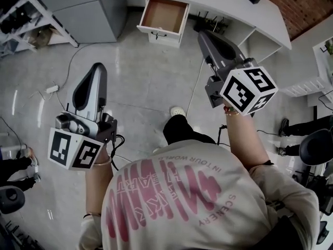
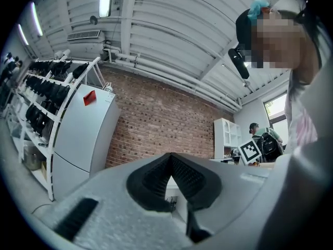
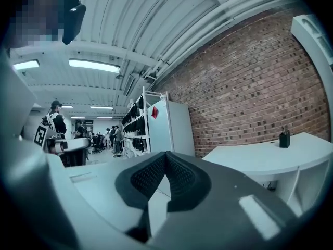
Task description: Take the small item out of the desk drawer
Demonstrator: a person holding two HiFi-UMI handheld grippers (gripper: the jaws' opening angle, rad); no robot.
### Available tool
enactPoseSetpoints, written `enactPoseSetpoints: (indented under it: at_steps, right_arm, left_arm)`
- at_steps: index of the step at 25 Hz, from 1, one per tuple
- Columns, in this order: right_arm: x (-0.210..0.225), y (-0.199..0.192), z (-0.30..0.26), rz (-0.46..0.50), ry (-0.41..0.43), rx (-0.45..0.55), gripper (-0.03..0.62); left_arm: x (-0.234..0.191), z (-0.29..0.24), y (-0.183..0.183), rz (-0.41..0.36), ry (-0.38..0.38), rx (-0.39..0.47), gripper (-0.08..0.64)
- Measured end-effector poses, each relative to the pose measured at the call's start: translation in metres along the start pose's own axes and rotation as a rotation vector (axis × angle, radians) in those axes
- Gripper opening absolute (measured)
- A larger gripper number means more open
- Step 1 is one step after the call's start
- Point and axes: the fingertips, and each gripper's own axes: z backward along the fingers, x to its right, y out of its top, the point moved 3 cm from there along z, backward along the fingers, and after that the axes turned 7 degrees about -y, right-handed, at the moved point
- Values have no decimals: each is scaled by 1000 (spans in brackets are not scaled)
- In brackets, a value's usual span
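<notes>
Glossy grey floor [image 1: 140, 82] underfoot; a grey cabinet [image 1: 99, 9] at eleven o'clock, a red brick wall [image 1: 312, 4] at one o'clock, strip lights [image 3: 93, 65] on the ribbed ceiling [image 2: 171, 30].

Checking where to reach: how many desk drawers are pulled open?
1: the drawer under the white desk, top of the head view, pulled out. Others may be hidden.
</notes>
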Motion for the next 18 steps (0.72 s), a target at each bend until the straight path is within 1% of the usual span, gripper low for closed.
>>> enactPoseSetpoints:
  at_steps: [2, 6, 9, 13, 18]
  right_arm:
    - [21, 0, -23, 2, 14, -9, 12]
    - [63, 4, -76, -36, 68, -15, 12]
    - [94, 10, -111, -42, 103, -18, 12]
    - [131, 14, -150, -45, 135, -29, 11]
    - [166, 8, -186, -56, 169, -51, 11]
  left_arm:
    - [-11, -22, -3, -6, 12, 8, -2]
    - [-34, -73, -4, -17, 42, 41, 2]
    - [-49, -110, -7, -16, 63, 63, 2]
    - [-68, -152, -15, -15, 106, 66, 2]
    - [-84, -194, -32, -14, 138, 50, 2]
